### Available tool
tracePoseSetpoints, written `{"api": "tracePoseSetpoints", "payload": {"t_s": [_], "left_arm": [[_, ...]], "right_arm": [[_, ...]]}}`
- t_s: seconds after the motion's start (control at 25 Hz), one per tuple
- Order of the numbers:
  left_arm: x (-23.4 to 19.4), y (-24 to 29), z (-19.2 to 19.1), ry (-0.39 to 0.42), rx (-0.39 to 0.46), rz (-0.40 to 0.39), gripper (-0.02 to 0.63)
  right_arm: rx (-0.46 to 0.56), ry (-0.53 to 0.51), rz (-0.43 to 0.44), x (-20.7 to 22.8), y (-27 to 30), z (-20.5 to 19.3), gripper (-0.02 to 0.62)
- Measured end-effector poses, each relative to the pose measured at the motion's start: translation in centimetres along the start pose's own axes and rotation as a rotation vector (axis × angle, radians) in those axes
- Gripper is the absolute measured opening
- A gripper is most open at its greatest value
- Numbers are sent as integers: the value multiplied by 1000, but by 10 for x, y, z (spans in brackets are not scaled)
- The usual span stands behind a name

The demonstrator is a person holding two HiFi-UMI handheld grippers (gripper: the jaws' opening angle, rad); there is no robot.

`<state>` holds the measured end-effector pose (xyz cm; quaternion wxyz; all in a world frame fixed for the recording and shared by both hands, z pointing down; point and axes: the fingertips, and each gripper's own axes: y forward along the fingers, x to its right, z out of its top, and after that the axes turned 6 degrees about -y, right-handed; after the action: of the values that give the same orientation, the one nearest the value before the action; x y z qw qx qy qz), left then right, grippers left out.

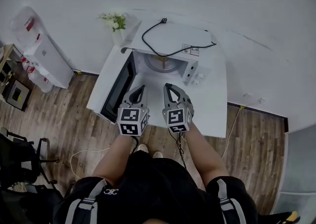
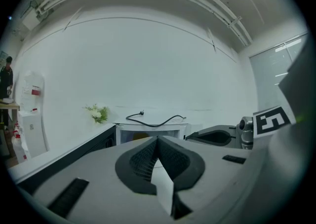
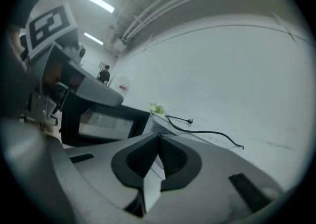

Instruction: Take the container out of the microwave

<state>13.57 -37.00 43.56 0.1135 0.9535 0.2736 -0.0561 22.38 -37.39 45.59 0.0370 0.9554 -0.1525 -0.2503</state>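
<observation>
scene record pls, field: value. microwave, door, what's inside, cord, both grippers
microwave: on white table, by the wall
door: swung open to the left
container: tan shape in the cavity, only partly visible
cord: black, lying loose on the microwave's top
flowers: at the microwave's back left
left gripper: jaws together, empty, in front of the opening
right gripper: jaws together, empty, beside the left one
</observation>
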Motion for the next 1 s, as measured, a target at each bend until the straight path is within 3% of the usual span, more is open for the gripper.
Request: {"api": "tracePoseSetpoints", "payload": {"t_s": [0.24,0.4,0.52,0.72,1.0], "left_arm": [[-29,20,-21,-22,-5,11,12],[-40,34,-44,-21,3,9,14],[-50,44,-62,-37,8,13,14],[-57,48,-83,-58,6,18,12],[-74,55,-91,-53,-1,32,14]], "right_arm": [[-90,-279,45,-14,59,-37,6],[-127,-394,72,-17,100,-69,11],[-145,-419,68,-16,130,-89,31],[-213,-351,93,-13,170,-118,92],[-305,-503,90,6,224,-146,117]]}}
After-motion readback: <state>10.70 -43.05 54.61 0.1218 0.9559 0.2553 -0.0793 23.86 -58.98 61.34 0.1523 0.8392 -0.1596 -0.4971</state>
